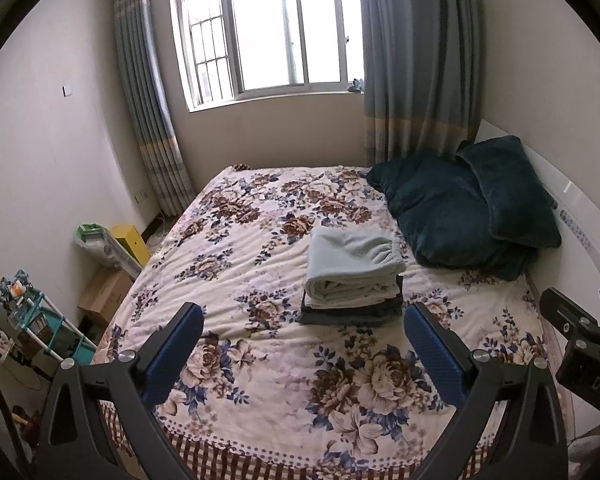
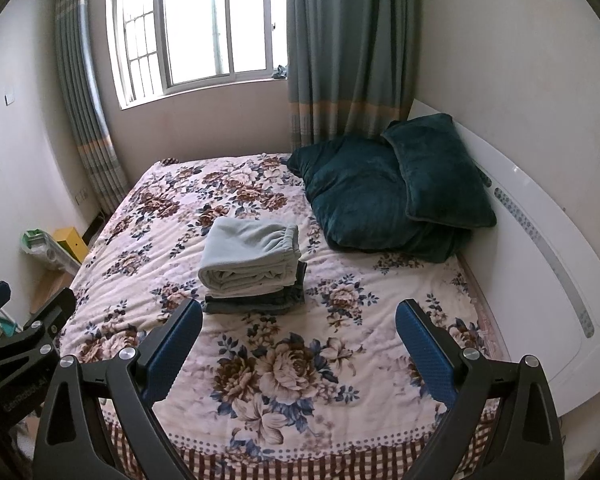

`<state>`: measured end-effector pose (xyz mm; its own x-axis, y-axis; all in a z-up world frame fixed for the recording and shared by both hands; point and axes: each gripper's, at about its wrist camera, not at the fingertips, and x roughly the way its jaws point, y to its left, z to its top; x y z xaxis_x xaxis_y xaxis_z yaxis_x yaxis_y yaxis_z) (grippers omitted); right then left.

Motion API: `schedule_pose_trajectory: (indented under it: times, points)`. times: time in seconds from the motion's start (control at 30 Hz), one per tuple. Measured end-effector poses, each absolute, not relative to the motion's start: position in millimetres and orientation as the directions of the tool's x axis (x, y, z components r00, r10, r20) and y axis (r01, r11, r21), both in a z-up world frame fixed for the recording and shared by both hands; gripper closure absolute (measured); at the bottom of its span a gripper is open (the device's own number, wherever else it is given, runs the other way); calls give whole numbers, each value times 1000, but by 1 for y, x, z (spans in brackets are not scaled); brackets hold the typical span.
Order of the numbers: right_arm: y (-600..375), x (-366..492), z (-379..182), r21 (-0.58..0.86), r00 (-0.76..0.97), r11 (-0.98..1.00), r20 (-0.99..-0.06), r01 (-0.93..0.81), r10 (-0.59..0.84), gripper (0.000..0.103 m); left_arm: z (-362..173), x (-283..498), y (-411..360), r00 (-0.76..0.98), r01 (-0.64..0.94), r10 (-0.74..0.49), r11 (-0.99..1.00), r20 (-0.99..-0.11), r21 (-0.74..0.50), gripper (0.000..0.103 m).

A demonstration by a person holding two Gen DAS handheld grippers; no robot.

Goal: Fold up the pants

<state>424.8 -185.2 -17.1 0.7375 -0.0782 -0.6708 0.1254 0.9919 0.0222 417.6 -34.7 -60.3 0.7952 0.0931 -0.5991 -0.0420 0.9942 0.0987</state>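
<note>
Folded pale green pants (image 1: pixel 352 268) lie on top of a small stack, with a white layer and dark folded pants (image 1: pixel 350 314) beneath, in the middle of the floral bed (image 1: pixel 260 360). The stack also shows in the right wrist view (image 2: pixel 252 260). My left gripper (image 1: pixel 304 320) is open and empty, held above the bed's near end, short of the stack. My right gripper (image 2: pixel 300 320) is open and empty, beside it to the right, also short of the stack. The right gripper's body (image 1: pixel 580 332) shows at the left wrist view's right edge.
Dark teal pillows (image 1: pixel 468 208) lean against the white headboard (image 2: pixel 540 248) at the right. A window with grey curtains (image 1: pixel 416 60) is behind the bed. Boxes (image 1: pixel 104 292) and a teal rack (image 1: pixel 48 328) stand on the floor at the left.
</note>
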Motion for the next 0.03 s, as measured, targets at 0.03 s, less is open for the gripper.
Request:
schedule_pose_trajectory:
  times: [0.03]
  points:
    - [-185,425,-17,24,738,992,-670,125,-77,4,-59,418,-35,797,-40,89,995,-597,96,0]
